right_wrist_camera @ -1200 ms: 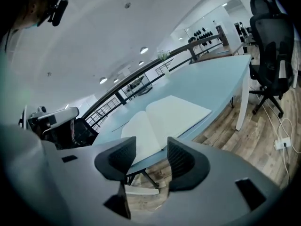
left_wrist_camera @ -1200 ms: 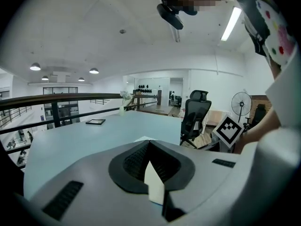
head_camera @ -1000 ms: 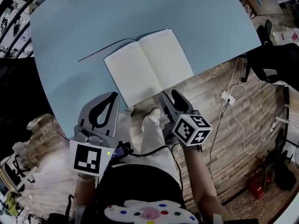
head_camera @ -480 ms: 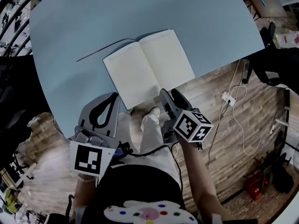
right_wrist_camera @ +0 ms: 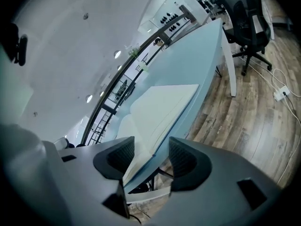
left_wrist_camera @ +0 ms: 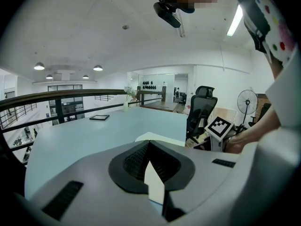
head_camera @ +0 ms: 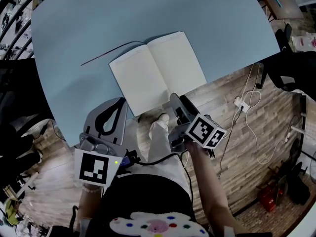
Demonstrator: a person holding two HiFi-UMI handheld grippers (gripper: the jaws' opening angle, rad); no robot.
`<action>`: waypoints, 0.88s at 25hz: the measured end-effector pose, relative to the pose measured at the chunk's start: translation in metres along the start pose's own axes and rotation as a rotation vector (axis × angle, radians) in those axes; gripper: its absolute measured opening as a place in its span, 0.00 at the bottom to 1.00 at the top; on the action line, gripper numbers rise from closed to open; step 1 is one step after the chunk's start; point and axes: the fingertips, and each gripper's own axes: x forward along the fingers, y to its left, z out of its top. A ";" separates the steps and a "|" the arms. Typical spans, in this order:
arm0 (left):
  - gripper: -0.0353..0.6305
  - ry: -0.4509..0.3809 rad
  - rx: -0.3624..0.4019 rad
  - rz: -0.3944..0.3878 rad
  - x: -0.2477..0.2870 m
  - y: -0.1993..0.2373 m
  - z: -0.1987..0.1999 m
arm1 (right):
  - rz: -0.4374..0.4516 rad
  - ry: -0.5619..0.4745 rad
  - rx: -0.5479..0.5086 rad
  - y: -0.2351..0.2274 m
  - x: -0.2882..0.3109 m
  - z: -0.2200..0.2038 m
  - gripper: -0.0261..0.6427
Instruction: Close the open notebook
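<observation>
Two grippers sit at the near side of the open notebook (head_camera: 157, 75), one in each of your hands. Your left gripper (head_camera: 118, 102) has its jaws pressed together at the tips with nothing between them, and it hangs off the notebook's near left corner, apart from the pages. Your right gripper (head_camera: 177, 100) has its jaws spread. In the right gripper view the notebook's near corner and the table edge show in the gap, and you cannot tell whether a pad touches the paper.

Each gripper carries a cube with black-and-white square patterns: the left cube (head_camera: 94, 168) and the right cube (head_camera: 206, 131), both nearer to you than the notebook.

Lying flat on the pale blue table (head_camera: 98, 23), the notebook shows two plain cream pages, its near edge close to the table edge. A thin dark ribbon (head_camera: 111, 50) trails from its spine out to the left. Right of the notebook, a white cable (head_camera: 252, 122) loops over the wooden floor (head_camera: 232, 147).
</observation>
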 end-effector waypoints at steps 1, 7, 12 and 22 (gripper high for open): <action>0.08 0.000 0.001 0.000 0.000 0.000 0.000 | 0.000 -0.001 0.002 0.000 -0.001 -0.001 0.37; 0.08 0.004 0.001 0.003 -0.001 0.001 -0.002 | -0.001 -0.019 -0.012 0.003 0.000 0.004 0.37; 0.08 0.005 0.001 0.001 -0.001 0.000 -0.002 | -0.010 -0.016 -0.012 0.001 0.001 0.007 0.37; 0.08 0.001 0.002 0.005 -0.002 0.003 -0.002 | -0.060 -0.023 0.015 -0.013 0.001 0.009 0.21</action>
